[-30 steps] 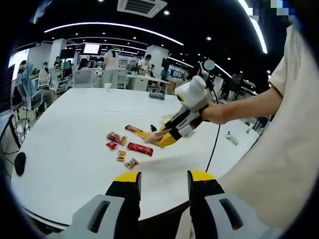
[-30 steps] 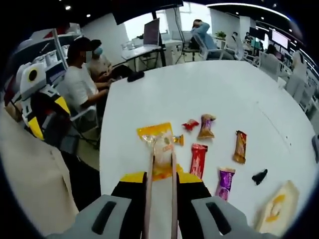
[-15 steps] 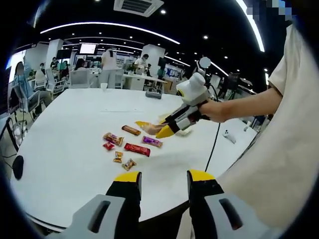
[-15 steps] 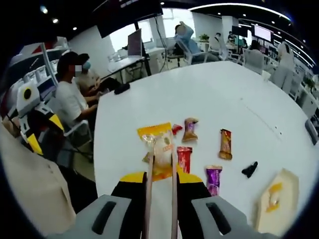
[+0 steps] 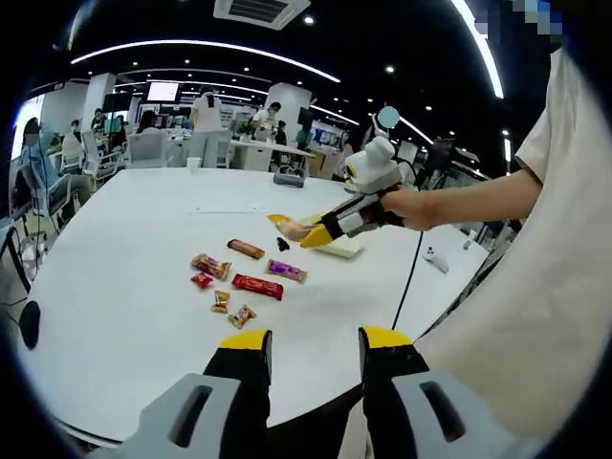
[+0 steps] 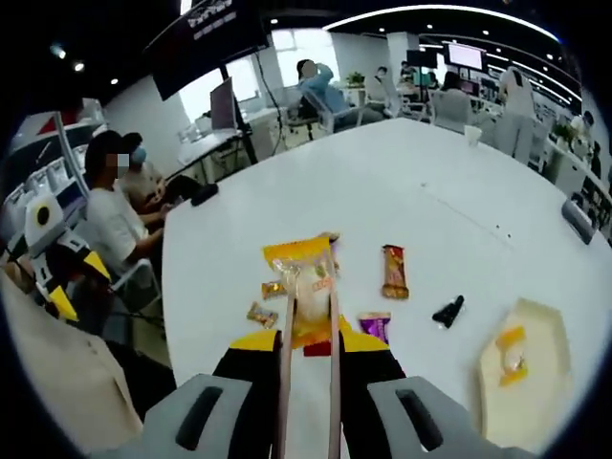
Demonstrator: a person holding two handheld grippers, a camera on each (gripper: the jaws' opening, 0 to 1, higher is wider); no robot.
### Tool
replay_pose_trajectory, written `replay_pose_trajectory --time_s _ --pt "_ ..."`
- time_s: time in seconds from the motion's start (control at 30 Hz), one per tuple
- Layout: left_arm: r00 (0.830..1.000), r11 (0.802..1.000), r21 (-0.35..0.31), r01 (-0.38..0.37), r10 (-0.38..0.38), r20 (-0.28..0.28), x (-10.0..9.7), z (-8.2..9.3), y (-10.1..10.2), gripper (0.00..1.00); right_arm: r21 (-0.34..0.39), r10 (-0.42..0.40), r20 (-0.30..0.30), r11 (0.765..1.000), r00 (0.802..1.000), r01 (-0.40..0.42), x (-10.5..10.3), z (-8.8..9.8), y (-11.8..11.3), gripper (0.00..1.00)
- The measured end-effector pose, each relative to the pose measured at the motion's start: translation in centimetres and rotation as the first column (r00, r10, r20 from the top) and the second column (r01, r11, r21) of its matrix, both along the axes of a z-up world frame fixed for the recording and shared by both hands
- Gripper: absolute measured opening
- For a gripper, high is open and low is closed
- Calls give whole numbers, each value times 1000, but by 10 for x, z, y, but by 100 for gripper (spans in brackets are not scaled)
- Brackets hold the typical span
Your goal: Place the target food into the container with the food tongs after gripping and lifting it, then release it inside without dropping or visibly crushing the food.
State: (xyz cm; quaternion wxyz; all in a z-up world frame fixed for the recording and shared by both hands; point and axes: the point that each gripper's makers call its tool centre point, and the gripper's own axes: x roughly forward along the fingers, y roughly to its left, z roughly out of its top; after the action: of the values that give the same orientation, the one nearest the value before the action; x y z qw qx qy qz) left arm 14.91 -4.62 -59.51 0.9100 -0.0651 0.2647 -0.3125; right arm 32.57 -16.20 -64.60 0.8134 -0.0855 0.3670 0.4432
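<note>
Yellow snack packet held aloft in the tongs, on its way to the tray.

From where I stand, the right gripper (image 6: 308, 356) is clamped on a pair of food tongs (image 6: 308, 335), and their tips pinch a yellow-wrapped snack packet (image 6: 302, 277) clear above the white table (image 6: 430, 220). The cream container (image 6: 524, 378) lies off to the right of the tongs, with one small packet already in it. Loose sweets, among them a brown bar (image 6: 394, 271) and a purple packet (image 6: 374, 326), lie scattered beneath. The left gripper (image 5: 314, 356) hangs back near the table edge, jaws parted, carrying nothing. My worry is the thin pinch: the packet is held at one end, so a quick swing could slide it out short of the container, while squeezing harder might crush what is inside.
</note>
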Motion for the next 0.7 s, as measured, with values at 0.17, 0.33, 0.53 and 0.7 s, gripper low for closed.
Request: replay_pose_trajectory --time_s 0.17,0.33,0.53,0.7 --pt "1000 1000 -1 11 -11 0 3 0 -3 35 6 -34 -3 999 999 34 3 1 -8 22" --pt "1000 1000 -1 21 -21 -1 4 0 -5 35 12 -63 6 998 998 63 8 2 -13 22" --pt "1000 1000 3 29 -29 -2 6 0 -5 35 17 -103 17 995 995 103 15 5 -22 22" --pt "999 999 4 33 -33 -1 7 1 -6 35 27 -135 17 991 991 135 21 5 -29 22"
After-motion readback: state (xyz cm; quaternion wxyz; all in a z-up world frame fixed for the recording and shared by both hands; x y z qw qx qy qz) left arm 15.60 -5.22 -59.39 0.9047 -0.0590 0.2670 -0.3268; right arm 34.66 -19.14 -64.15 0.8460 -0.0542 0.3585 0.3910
